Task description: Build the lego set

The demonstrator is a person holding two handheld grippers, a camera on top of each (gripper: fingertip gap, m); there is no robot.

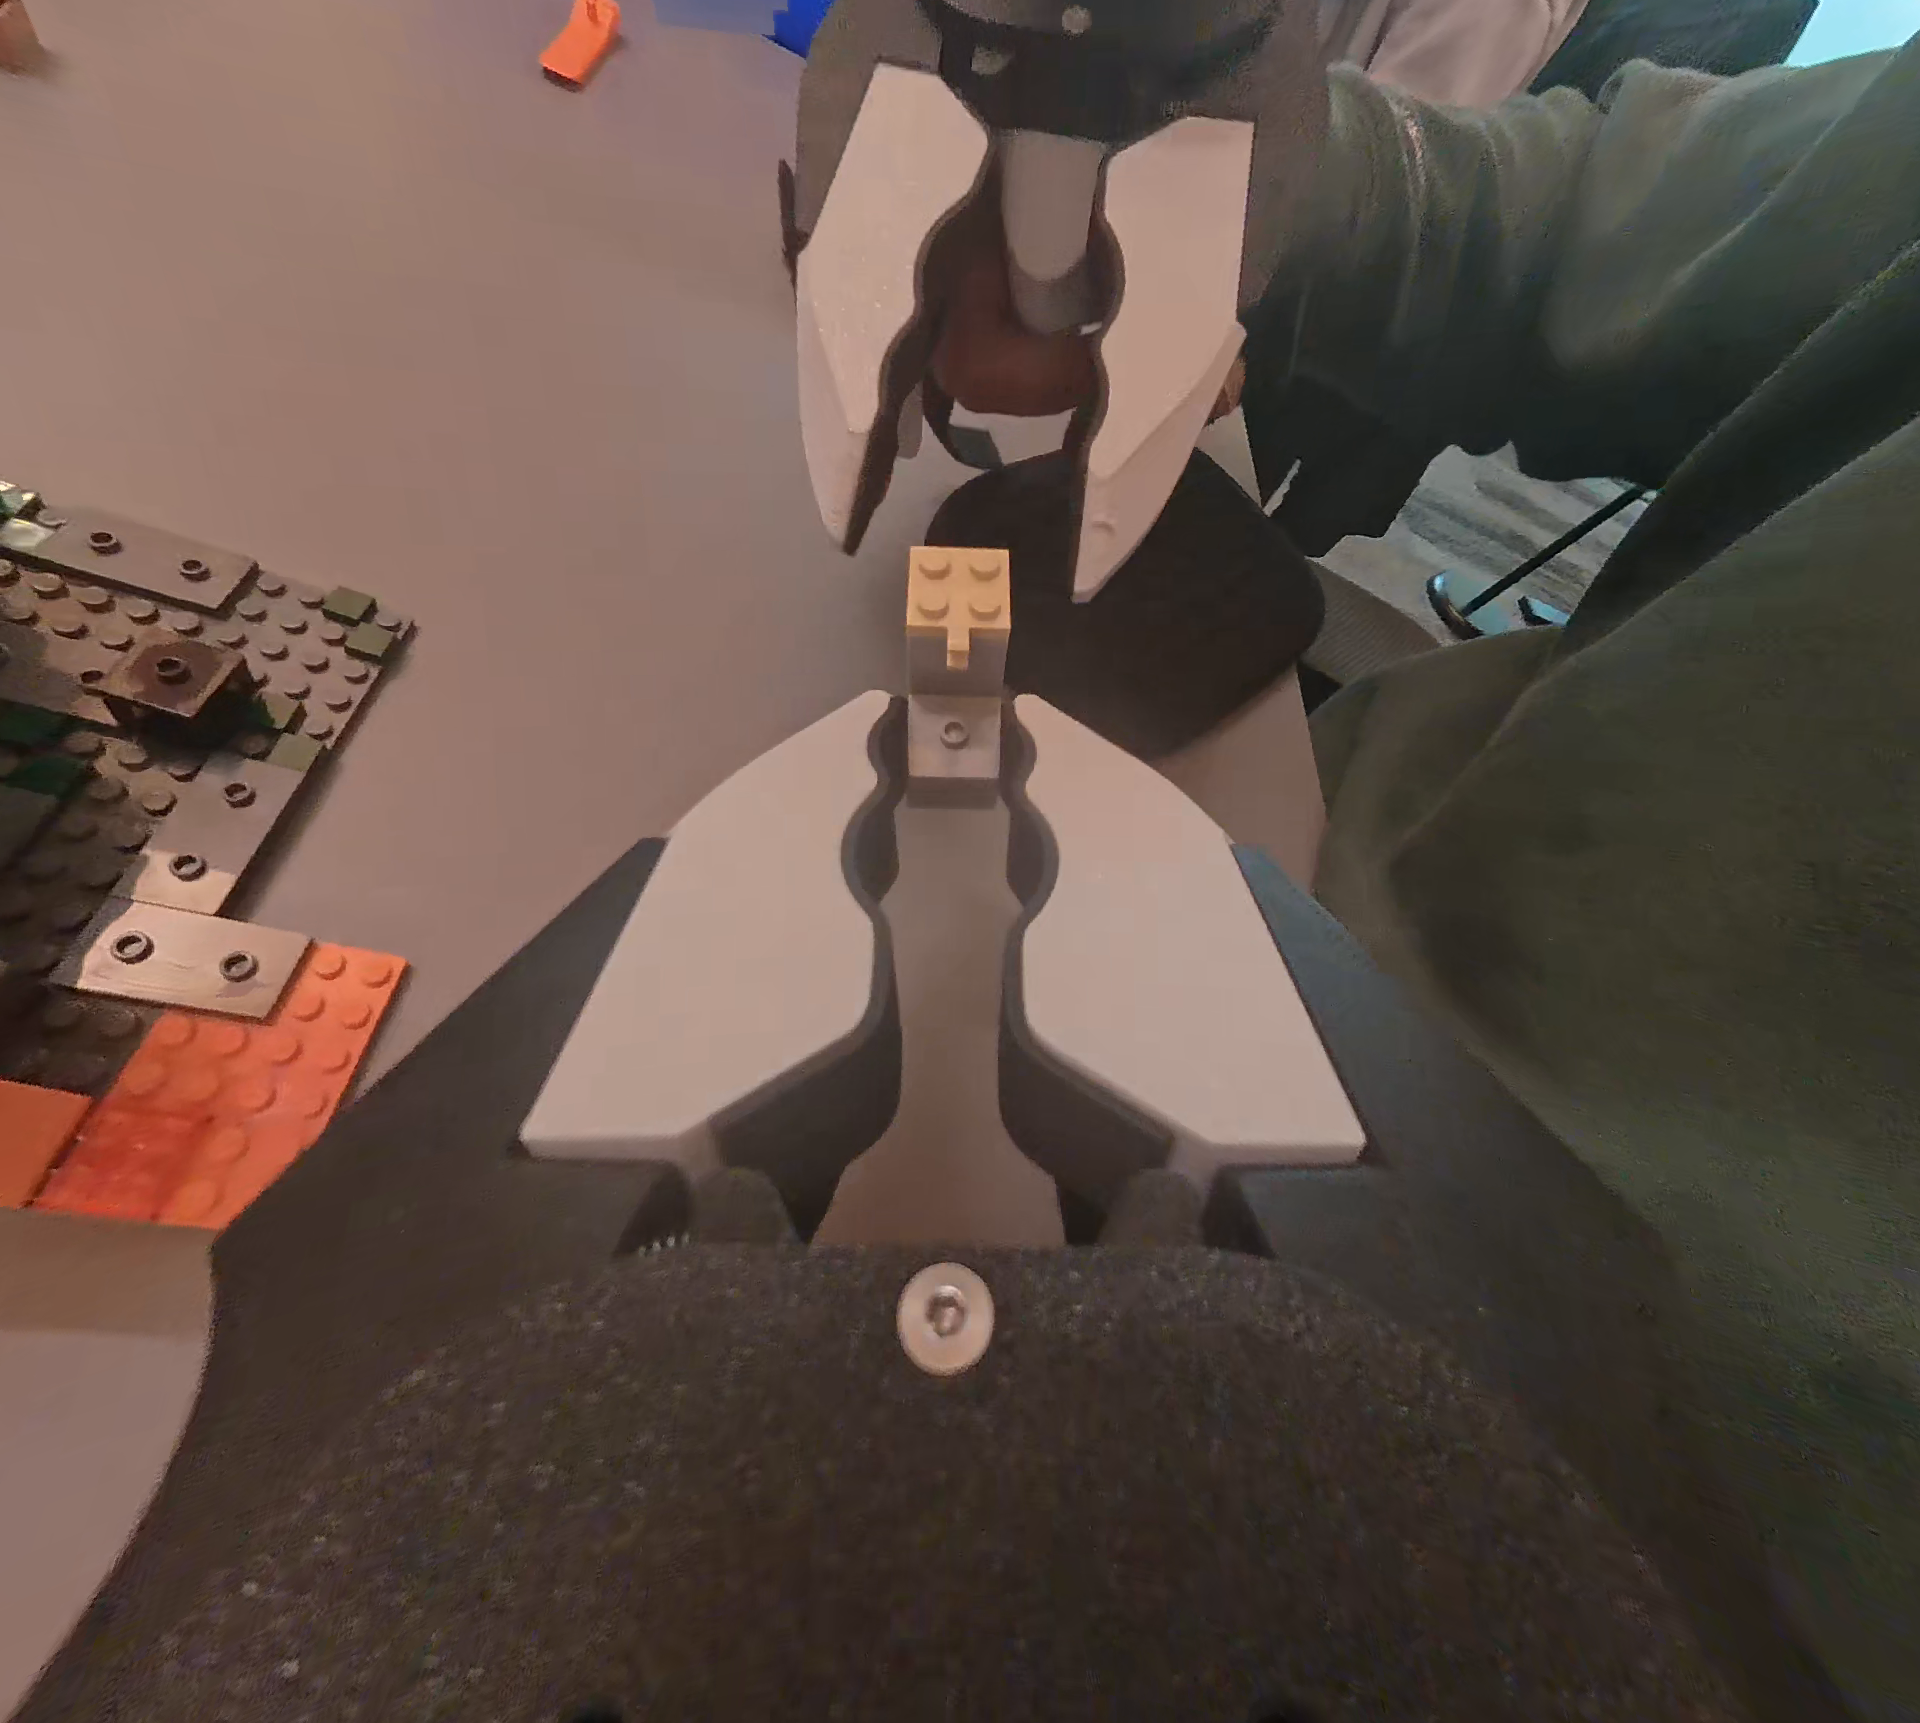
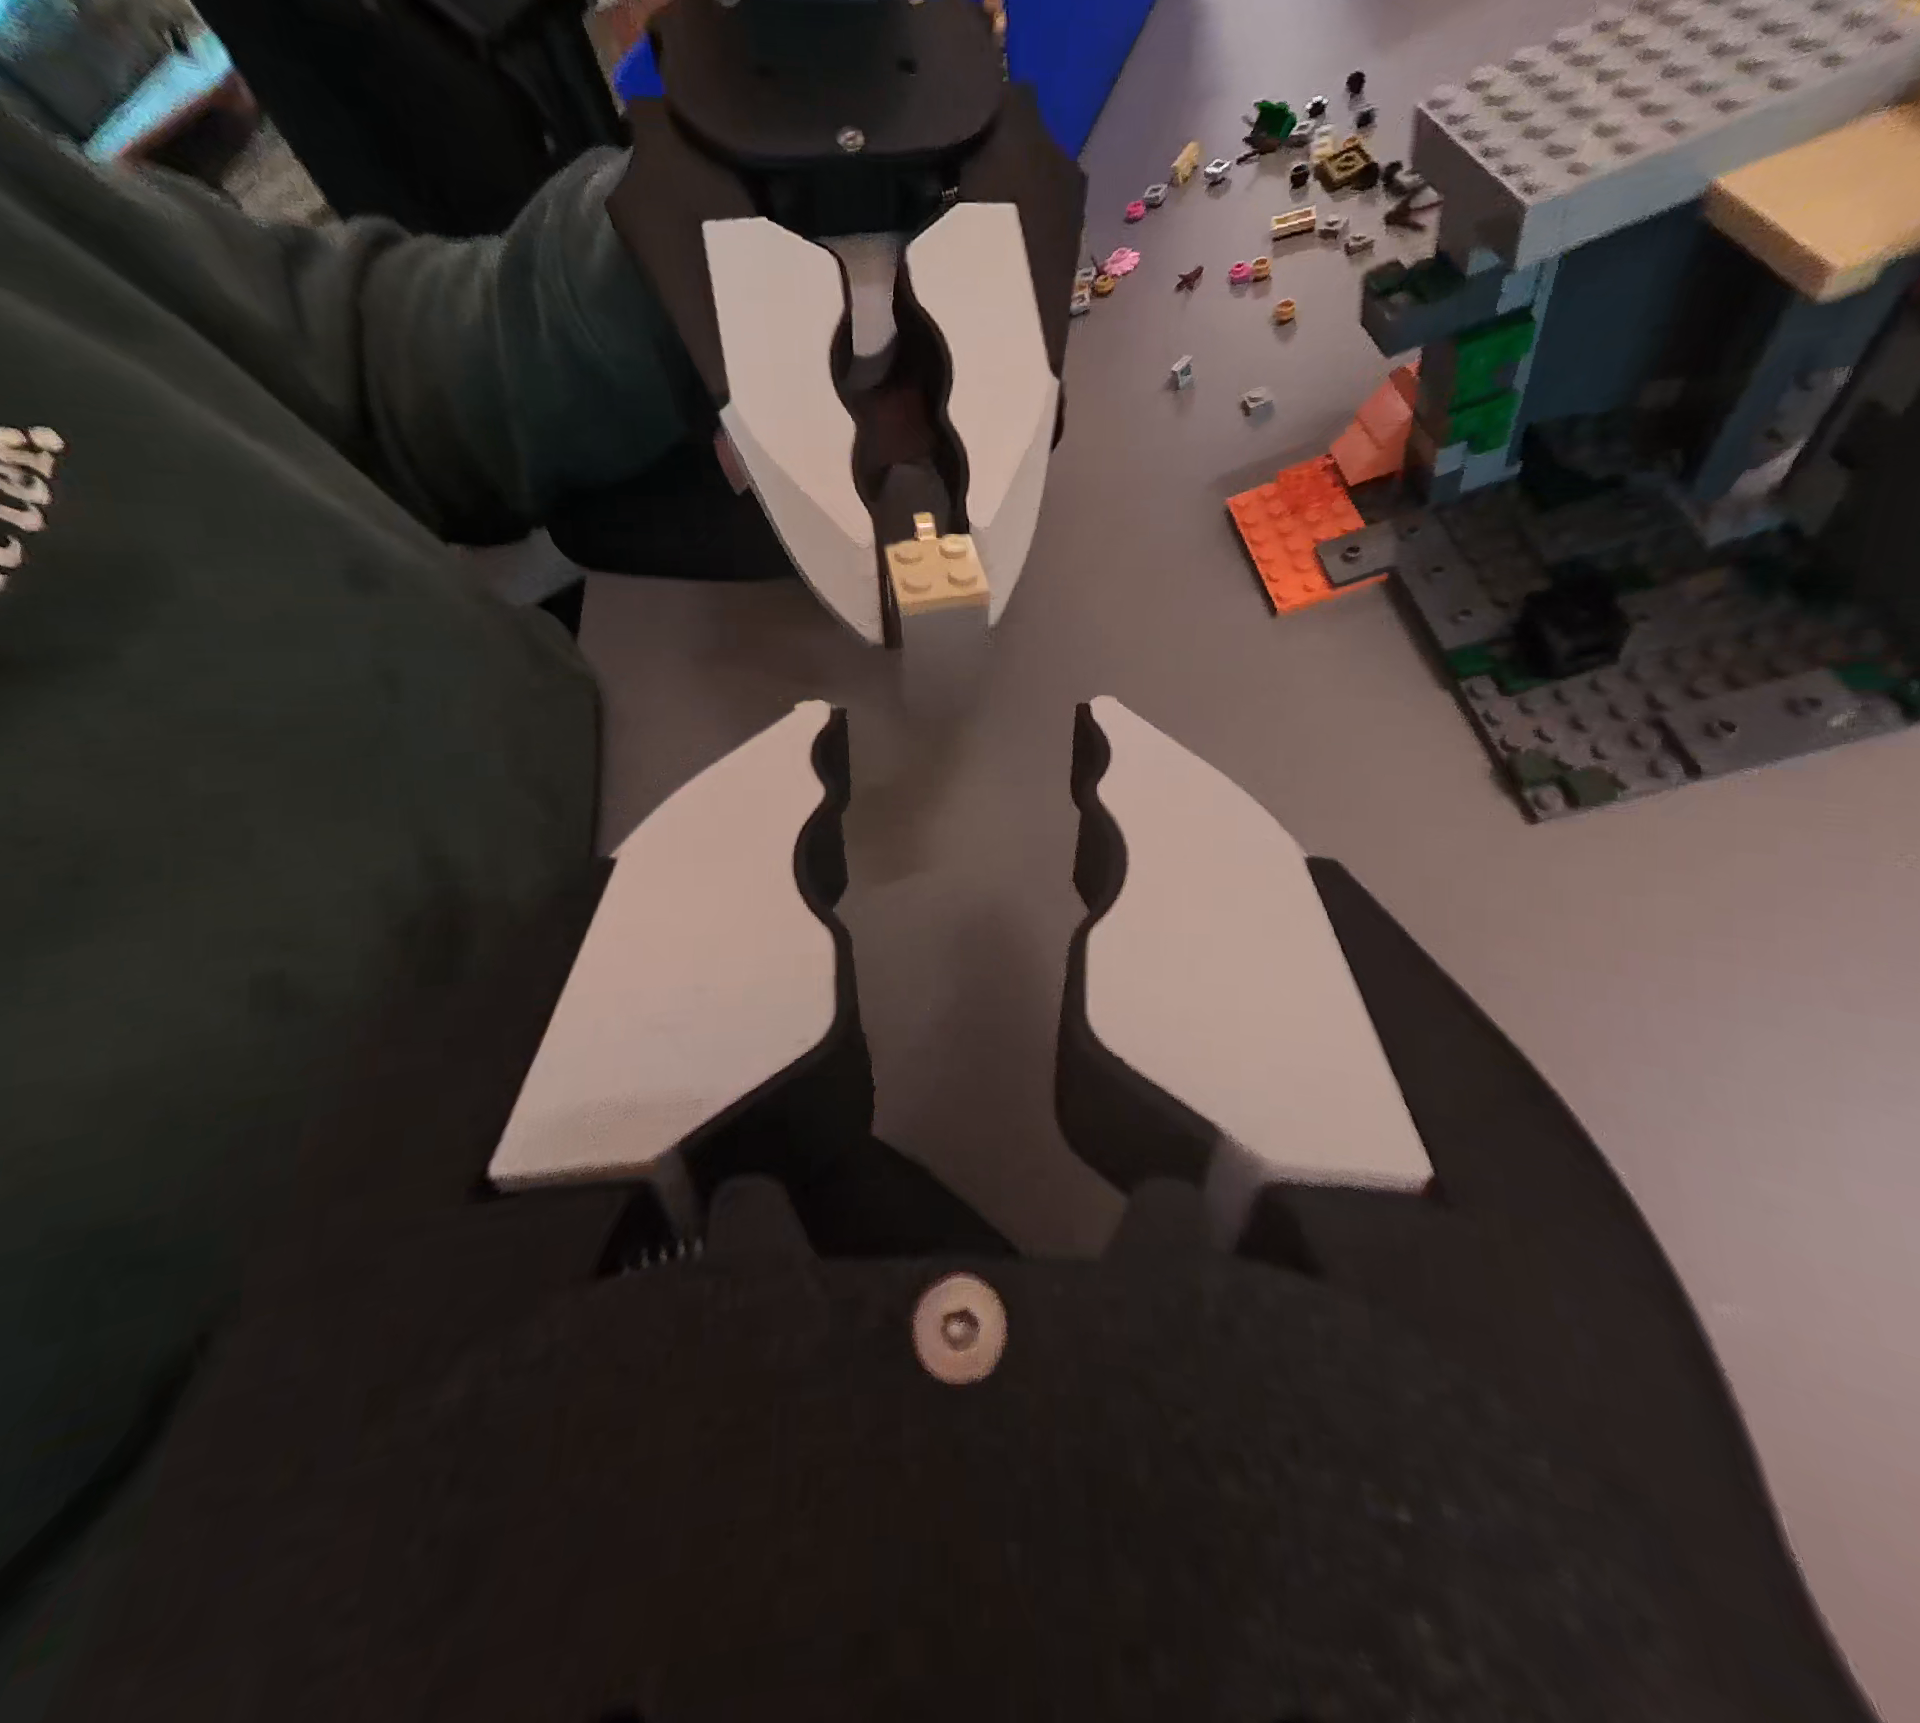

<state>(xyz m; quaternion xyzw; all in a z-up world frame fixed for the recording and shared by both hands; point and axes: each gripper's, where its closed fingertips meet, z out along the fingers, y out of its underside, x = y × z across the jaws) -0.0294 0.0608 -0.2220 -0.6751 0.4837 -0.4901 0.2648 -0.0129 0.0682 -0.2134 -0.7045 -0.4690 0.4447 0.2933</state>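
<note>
The left claw is clenched on a small grey toy-brick block capped by a tan square studded plate, held above the grey bench. The right claw faces it, spread wide and bare, tips just beside the plate. A dark studded brick model stands nearby.

Brick model cut off at left edge; small loose pieces blurred
</note>
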